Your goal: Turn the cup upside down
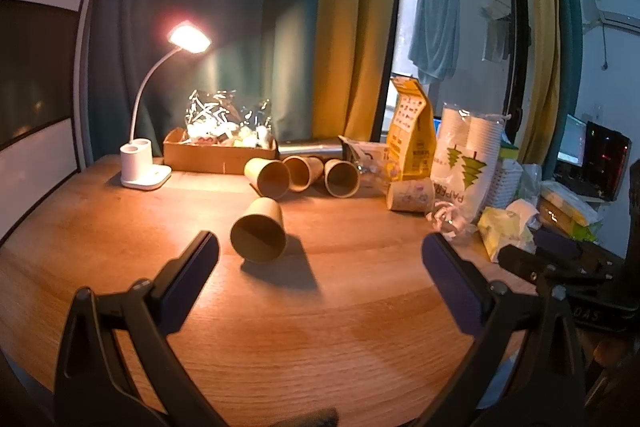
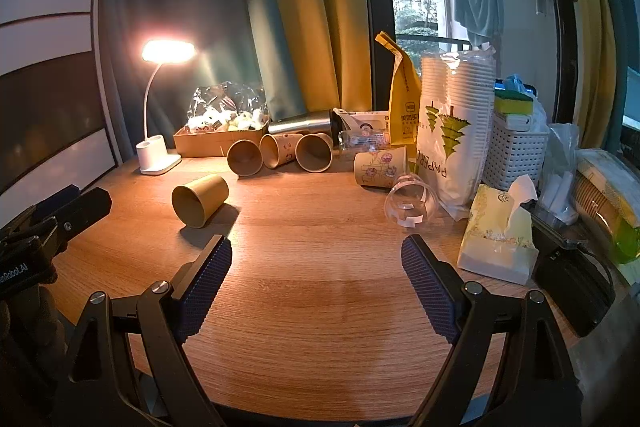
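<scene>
A brown paper cup (image 1: 259, 235) lies on its side on the wooden table (image 1: 320, 327), its open mouth toward me. It also shows in the right wrist view (image 2: 200, 201), left of centre. My left gripper (image 1: 320, 251) is open and empty, just short of the cup, which lies beside its left finger. My right gripper (image 2: 316, 255) is open and empty over bare table, to the right of the cup. Part of the left gripper shows at the left edge of the right wrist view (image 2: 60, 219).
Three brown cups (image 1: 302, 173) lie on their sides at the back, by a printed cup (image 1: 410, 195) and a clear plastic cup (image 2: 411, 206). A lit desk lamp (image 1: 146, 163), cardboard box (image 1: 218, 151), steel tumbler (image 2: 302, 125), bagged cup stack (image 2: 456, 131), white basket (image 2: 516, 149) and tissue pack (image 2: 498, 239) crowd the back and right.
</scene>
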A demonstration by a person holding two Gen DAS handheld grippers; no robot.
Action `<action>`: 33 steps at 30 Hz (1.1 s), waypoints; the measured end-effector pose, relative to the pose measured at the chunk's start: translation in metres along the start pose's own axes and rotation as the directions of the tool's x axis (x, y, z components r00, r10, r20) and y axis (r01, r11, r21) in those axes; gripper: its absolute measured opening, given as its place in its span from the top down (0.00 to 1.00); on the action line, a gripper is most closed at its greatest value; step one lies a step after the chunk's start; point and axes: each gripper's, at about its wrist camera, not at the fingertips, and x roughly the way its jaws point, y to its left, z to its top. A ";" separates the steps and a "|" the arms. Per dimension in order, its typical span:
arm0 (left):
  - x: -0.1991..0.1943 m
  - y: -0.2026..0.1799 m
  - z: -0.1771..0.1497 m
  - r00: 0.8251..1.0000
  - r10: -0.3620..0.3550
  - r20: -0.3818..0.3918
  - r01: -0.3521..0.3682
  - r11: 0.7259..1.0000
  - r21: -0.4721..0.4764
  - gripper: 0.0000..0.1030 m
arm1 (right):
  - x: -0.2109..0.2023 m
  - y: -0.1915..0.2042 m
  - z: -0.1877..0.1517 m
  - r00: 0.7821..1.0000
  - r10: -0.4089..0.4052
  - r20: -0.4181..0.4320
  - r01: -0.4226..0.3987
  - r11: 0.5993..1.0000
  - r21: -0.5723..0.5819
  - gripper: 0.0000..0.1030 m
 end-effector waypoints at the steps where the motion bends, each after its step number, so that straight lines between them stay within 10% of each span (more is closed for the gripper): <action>1: 0.000 0.000 0.000 1.000 0.000 0.000 0.000 1.000 0.000 0.01 | 0.000 0.000 0.000 1.000 0.000 0.000 0.000 1.000 0.000 0.14; 33: 0.001 -0.003 0.000 1.000 -0.009 -0.009 0.009 1.000 0.011 0.01 | 0.000 -0.001 -0.003 1.000 0.001 -0.005 -0.001 1.000 0.005 0.14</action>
